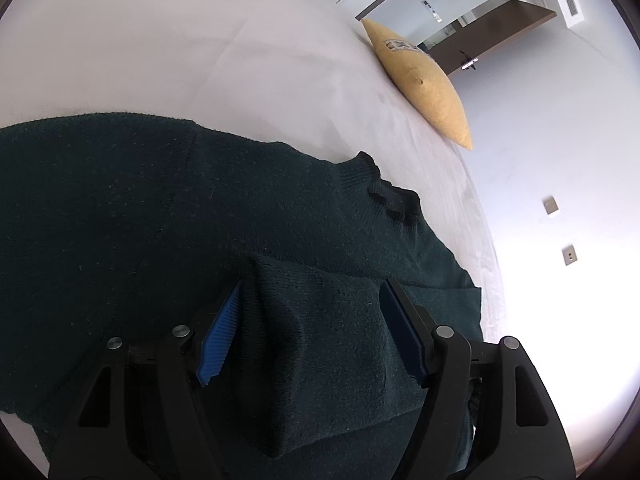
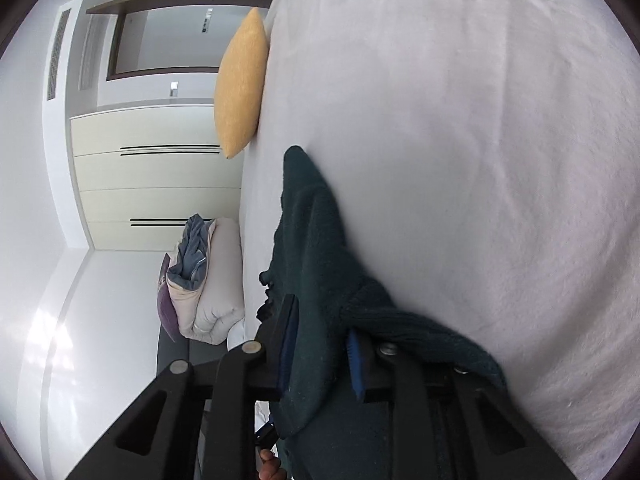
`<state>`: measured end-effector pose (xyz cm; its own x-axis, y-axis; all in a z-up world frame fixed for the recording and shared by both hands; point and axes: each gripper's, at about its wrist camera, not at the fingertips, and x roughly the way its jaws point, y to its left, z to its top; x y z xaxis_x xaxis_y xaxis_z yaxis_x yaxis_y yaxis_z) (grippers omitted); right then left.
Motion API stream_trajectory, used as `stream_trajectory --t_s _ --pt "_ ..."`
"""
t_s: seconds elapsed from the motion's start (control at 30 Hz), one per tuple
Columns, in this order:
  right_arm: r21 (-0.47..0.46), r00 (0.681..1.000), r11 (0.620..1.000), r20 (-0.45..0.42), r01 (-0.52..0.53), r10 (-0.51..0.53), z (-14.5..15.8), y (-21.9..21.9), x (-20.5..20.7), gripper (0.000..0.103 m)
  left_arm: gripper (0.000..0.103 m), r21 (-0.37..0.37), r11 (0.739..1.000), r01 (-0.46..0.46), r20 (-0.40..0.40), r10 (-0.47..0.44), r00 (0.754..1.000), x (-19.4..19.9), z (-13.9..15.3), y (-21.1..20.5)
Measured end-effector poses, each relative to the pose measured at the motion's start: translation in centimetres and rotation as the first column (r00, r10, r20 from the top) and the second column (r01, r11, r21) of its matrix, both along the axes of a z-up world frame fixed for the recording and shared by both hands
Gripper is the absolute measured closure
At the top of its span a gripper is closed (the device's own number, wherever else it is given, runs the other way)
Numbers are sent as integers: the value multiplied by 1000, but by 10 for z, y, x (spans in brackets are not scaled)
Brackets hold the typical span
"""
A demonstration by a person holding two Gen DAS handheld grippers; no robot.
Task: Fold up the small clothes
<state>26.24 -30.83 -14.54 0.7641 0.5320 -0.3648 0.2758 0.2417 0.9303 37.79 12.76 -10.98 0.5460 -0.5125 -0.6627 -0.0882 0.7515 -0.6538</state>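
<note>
Up close in the left wrist view, a dark green sweater (image 1: pixel 168 216) lies spread over a white bed (image 1: pixel 168 48), filling the picture from 9 o'clock down to 5 o'clock. Its ribbed collar (image 1: pixel 394 200) sits at about 2 o'clock from the middle of the frame. The left tongs (image 1: pixel 312 292) stand apart, the blue pads (image 1: pixel 222 334) on either side of a raised fold of the knit; the fold lies between them, touching the left pad, while the right pad stands clear of it. A yellow cushion (image 1: pixel 420 80) stands on the bed's edge at 1 o'clock, with a wooden door frame (image 1: pixel 516 12) beyond it.

Over in the right wrist view, the picture is rolled on its side, so the bed (image 2: pixel 460 140) fills the right half. The sweater (image 2: pixel 316 264) runs from the middle of the frame down to 6 o'clock, a ribbed cuff or hem (image 2: pixel 400 324) draped over the right-hand finger. The right tongs (image 2: pixel 322 322) are drawn close with a thick band of the knit between the pads, clamped on it. The cushion (image 2: pixel 240 84) leans against the bed at 11 o'clock, white cupboards (image 2: pixel 156 176) stand at 9 o'clock, and a heap of folded bedding (image 2: pixel 208 280) lies at 8 o'clock.
</note>
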Motion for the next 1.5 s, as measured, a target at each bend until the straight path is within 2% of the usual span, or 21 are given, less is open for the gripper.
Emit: stream_trajectory --t_s 0.03,0.17,0.2,0.37,0.4,0.47,0.57,0.6,0.77,0.83,0.87,0.93,1.0,1.03,1.1,1.17,1.2,1.27,1.33,1.4,1.5 --pt "-2 1000 1000 -5 -13 13 4 2 1 77 35 -6 1000 -2 -1 2 1000 -1 1 2" --pt "-29 998 997 -15 -67 66 33 0 -16 38 35 22 1000 -12 0 12 1000 -9 12 12" --pt "-34 997 996 -8 -81 81 39 3 -18 34 35 39 999 -16 8 15 1000 -12 17 15" --pt "-162 979 971 73 -175 189 86 12 -3 30 35 107 992 -69 81 61 995 -27 46 24" --pt "-184 972 961 77 -206 223 86 15 10 25 35 138 989 -55 91 43 995 -27 50 17" --pt "-198 972 955 47 -219 232 80 17 29 25 35 212 977 4 91 -24 996 -23 50 -5" --pt "-264 966 932 -1 -249 258 59 19 56 25 35 260 964 53 41 -66 997 -17 32 -21" --pt "-266 967 931 -37 -251 250 51 19 61 32 35 265 963 56 2 -59 998 -15 21 -22" --pt "-248 977 946 -12 -209 213 47 2 46 37 35 256 966 44 25 -52 998 -35 20 -5" --pt "-253 986 954 -23 -164 163 54 -8 28 28 35 244 970 -7 49 -5 999 -57 31 16" --pt "-248 989 958 -13 -143 145 59 -11 18 23 35 231 972 -40 76 23 997 -71 38 31" --pt "-236 989 962 35 -134 147 73 -10 -3 23 35 181 972 -151 118 131 984 -108 48 75" --pt "-239 985 961 58 -142 160 82 -3 -13 23 29 81 959 -271 141 258 956 -145 51 123" --pt "-242 982 958 67 -155 176 87 3 -20 23 28 39 943 -329 141 321 937 -162 51 146" --pt "-241 977 955 74 -175 198 95 15 -28 23 27 -54 874 -482 122 485 866 -207 45 201" --pt "-235 971 952 86 -197 223 101 29 -36 23 27 -153 779 -608 84 623 778 -249 33 246" --pt "-236 969 950 86 -205 231 103 35 -38 23 27 -179 747 -640 58 657 751 -259 27 260" --pt "-240 964 943 78 -230 255 106 50 -41 23 27 -251 655 -713 -14 734 679 -285 12 290" --pt "-248 959 937 73 -247 272 108 66 -43 23 27 -318 580 -750 -62 777 627 -301 1 309" --pt "-252 956 932 69 -260 285 110 76 -45 23 27 -379 523 -763 -101 797 596 -308 -11 323" --pt "-266 951 923 60 -279 304 112 93 -43 23 27 -418 475 -774 -142 808 572 -307 -26 337"
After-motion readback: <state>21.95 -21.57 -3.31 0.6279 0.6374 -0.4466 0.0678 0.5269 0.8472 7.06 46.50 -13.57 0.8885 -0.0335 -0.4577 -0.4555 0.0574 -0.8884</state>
